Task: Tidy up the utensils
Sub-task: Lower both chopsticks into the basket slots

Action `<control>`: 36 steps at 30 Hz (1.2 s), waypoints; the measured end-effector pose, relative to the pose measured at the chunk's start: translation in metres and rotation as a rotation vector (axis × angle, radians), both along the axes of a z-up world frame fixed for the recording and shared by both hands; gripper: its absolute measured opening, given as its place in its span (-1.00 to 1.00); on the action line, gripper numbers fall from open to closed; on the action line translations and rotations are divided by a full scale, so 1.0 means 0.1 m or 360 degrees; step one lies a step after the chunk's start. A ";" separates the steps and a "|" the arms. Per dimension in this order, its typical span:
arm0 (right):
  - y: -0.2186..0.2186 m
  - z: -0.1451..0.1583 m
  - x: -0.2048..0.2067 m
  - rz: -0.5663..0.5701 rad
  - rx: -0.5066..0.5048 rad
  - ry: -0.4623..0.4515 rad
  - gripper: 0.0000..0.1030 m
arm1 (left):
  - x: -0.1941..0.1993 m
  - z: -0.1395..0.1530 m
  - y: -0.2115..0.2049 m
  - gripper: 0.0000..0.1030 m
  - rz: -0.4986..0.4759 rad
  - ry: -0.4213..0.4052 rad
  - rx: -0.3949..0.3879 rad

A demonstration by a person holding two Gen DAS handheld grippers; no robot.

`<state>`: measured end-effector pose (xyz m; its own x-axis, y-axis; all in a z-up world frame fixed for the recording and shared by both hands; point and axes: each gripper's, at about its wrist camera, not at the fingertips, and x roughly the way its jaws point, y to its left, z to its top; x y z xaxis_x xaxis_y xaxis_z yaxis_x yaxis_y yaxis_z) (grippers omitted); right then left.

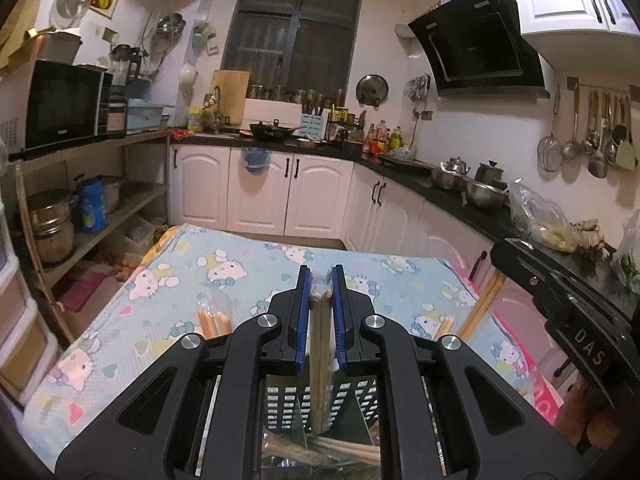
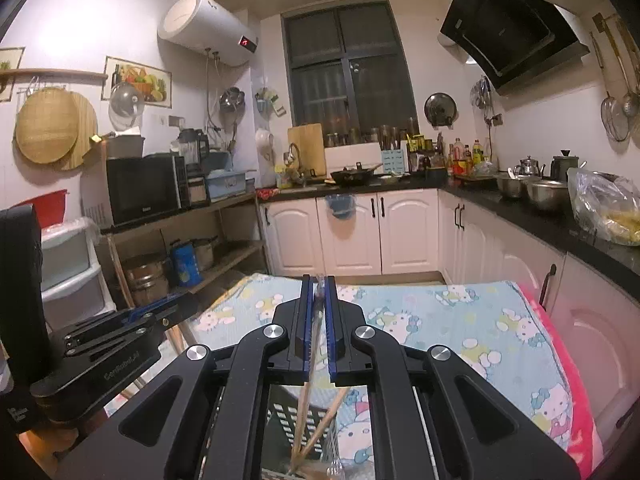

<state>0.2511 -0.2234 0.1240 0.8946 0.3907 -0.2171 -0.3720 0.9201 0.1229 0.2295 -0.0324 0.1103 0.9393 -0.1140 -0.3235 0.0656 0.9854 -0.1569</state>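
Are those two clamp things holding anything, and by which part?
Yes. The left hand-held gripper pinches wrapped wooden chopsticks near their top ends. The right hand-held gripper pinches another wrapped pair likewise.

We're looking down a cramped kitchen toward a dark barred window [image 2: 348, 68] on the far wall, and everything hangs off that: just left of it a white water heater [image 2: 206, 28] is mounted high under the ceiling, and right of it a black range hood [image 2: 508, 24] tilts out over the black countertop [image 2: 540, 216]. Below the window we see white arched cabinet doors [image 2: 348, 232] wrapping round to the right. Left of the window a black microwave [image 2: 146, 186] sits on a wooden shelf rack [image 1: 120, 204], while nearest us, in front of the window, a table wears a pale blue cartoon-cat cloth [image 1: 224, 264].
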 end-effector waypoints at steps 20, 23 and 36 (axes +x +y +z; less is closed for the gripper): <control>-0.03 -0.16 -0.16 -0.0003 -0.0043 0.0147 -0.88 | -0.06 -0.13 -0.05 -0.89 -0.0072 0.0139 0.0008; -0.06 -0.16 -0.19 -0.0007 -0.0049 0.0159 -0.88 | -0.08 -0.14 -0.05 -0.89 -0.0082 0.0163 0.0014; -0.19 -0.17 -0.37 -0.0030 -0.0051 0.0230 -0.81 | -0.25 -0.16 -0.02 -0.74 -0.0110 0.0253 0.0008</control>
